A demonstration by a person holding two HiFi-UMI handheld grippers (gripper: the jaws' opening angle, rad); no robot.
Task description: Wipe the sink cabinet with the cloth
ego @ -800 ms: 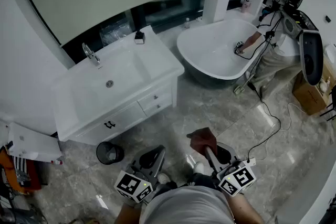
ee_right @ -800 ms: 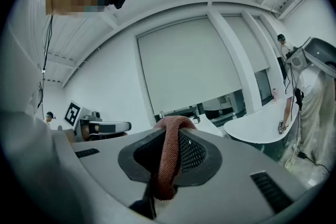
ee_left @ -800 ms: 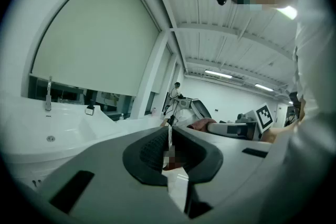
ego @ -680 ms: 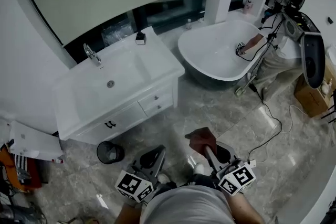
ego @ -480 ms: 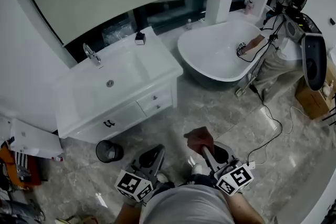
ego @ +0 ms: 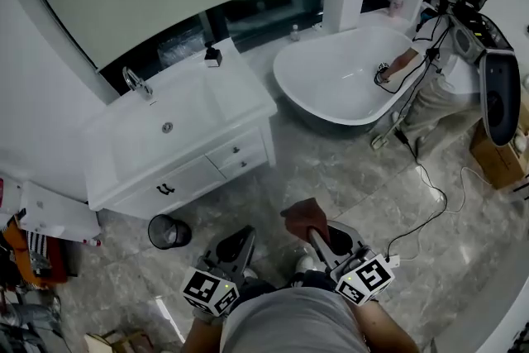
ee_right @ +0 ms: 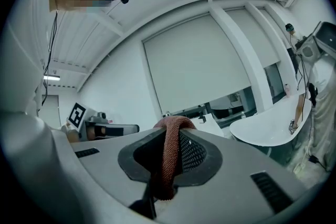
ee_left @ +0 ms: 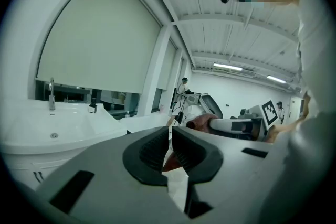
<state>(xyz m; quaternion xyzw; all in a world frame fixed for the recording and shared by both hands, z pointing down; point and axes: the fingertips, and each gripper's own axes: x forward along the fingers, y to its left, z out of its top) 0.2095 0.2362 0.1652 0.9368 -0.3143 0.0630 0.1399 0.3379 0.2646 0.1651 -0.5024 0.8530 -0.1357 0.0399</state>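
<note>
One cloth (ee_right: 169, 149) clamped in right gripper (ego: 319, 237); left gripper (ee_left: 170, 145) closed, empty. Bathtub (ego: 331, 70) held another person's hand (ego: 382, 77). Only head view showed bin (ego: 168, 231) near sink cabinet (ego: 190, 178).

We lose the cloth (ee_right: 170, 162) low inside the right tool (ee_right: 170, 136); the worktop (ego: 240, 93) holds a dark speck (ego: 212, 55) we cannot name.
</note>
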